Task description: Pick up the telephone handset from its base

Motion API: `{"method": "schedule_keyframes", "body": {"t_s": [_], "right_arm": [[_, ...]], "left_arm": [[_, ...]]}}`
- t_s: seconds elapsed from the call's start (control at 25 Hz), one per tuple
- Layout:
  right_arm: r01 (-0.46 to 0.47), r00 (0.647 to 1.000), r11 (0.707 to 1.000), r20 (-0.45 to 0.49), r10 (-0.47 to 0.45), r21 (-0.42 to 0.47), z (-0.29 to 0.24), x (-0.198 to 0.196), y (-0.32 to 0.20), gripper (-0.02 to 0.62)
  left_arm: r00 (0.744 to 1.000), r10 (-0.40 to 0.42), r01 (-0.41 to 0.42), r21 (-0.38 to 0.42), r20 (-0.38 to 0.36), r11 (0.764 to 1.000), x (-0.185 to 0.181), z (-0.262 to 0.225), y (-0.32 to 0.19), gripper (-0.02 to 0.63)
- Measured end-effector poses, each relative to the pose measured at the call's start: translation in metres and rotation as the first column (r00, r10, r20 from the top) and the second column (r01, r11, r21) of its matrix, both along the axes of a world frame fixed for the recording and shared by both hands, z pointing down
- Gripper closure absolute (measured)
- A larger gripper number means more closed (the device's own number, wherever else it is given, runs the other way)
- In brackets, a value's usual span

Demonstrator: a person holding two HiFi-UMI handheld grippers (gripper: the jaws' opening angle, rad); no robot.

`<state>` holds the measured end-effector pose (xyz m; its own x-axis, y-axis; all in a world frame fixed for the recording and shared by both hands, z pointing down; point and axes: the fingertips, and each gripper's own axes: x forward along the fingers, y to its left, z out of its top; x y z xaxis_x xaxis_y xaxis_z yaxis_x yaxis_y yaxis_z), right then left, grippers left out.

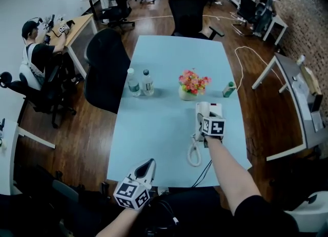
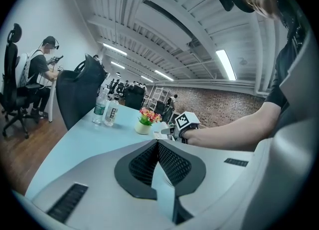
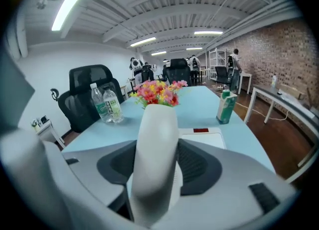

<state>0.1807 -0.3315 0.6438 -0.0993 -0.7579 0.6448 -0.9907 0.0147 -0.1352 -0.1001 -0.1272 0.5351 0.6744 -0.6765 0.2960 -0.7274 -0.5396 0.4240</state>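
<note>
Telephone handset [image 3: 158, 124], a smooth white plastic bar, stands between the jaws of the right gripper [image 1: 206, 120], whose ribbed pads close on its two long sides around mid-length, over the white base [image 3: 202, 137] on the pale blue table [image 1: 154, 123]. It looks stiff and light, so a moderate squeeze should do. The glossy rounded shell could slip or swivel, which makes the narrower middle the sensible place to hold, and that appears to be where the pads sit. A coiled cord [image 1: 193, 154] trails from it towards the table edge and will likely tug as it rises. The left gripper [image 2: 157, 142] hangs near the table edge, jaws together, empty.
</note>
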Motion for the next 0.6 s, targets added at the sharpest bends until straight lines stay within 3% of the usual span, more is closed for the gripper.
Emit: {"method": "schedule_keyframes", "body": {"t_s": [0.36, 0.6], "right_arm": [[-0.032, 0.983, 0.975, 0.186, -0.01, 0.221, -0.092, -0.006, 0.075, 0.331], [-0.014, 0.951, 0.937, 0.293, -0.095, 0.349, -0.148, -0.007, 0.147, 0.331]], "left_arm": [[0.991, 0.133, -0.134, 0.02, 0.005, 0.991, 0.026, -0.002, 0.018, 0.606], [0.992, 0.123, -0.122, 0.056, -0.011, 0.991, 0.037, -0.017, 0.024, 0.606]]}}
